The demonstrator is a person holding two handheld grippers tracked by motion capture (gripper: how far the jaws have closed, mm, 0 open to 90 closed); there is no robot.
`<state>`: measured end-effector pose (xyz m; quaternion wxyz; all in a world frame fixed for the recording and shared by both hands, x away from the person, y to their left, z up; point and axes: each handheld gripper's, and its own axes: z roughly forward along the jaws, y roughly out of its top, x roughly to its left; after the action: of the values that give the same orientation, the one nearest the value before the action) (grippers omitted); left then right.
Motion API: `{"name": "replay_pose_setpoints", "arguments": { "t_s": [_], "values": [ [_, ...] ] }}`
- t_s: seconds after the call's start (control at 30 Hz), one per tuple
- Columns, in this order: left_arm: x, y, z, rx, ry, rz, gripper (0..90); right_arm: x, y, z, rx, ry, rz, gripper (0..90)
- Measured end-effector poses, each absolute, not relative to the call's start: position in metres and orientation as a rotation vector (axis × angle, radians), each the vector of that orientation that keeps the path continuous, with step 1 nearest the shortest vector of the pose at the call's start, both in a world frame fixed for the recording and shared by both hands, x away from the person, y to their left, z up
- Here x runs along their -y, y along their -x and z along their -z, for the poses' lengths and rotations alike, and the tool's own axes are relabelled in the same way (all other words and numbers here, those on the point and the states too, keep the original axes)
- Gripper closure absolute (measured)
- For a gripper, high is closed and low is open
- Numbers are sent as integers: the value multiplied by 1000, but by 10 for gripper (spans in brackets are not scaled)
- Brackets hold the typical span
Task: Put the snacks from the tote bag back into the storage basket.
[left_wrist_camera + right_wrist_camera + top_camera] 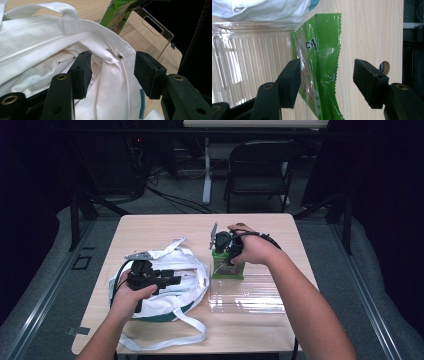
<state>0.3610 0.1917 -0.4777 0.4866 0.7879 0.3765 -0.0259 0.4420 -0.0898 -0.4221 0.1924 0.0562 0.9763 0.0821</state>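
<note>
A white cloth tote bag [165,292] with long straps lies on the left of the wooden table [165,227]. My left gripper [175,280] rests over it, pointing right. In the left gripper view its jaws [112,72] stand apart around the bag's [37,37] zipped rim, near the zipper pull [113,53]. A green snack packet [227,266] stands at the far end of a clear plastic container [247,295]. My right gripper [222,247] is over it, open, and the packet [322,62] sits between the jaws [327,80], close to the left pad.
The clear ribbed container [249,62] lies right of the bag, near the table's front right. The bag's straps trail to the front edge. A black folding chair [260,165] and cables stand beyond the table's far side.
</note>
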Motion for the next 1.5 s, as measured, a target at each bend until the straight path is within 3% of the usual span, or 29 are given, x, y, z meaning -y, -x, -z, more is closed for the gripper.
{"name": "replay_pose_setpoints", "arguments": {
  "t_s": [1.5],
  "values": [
    [-188,-366,478,-908,-1918,71,475,88,-425,395,-2719,-144,-257,391]
  ]
}}
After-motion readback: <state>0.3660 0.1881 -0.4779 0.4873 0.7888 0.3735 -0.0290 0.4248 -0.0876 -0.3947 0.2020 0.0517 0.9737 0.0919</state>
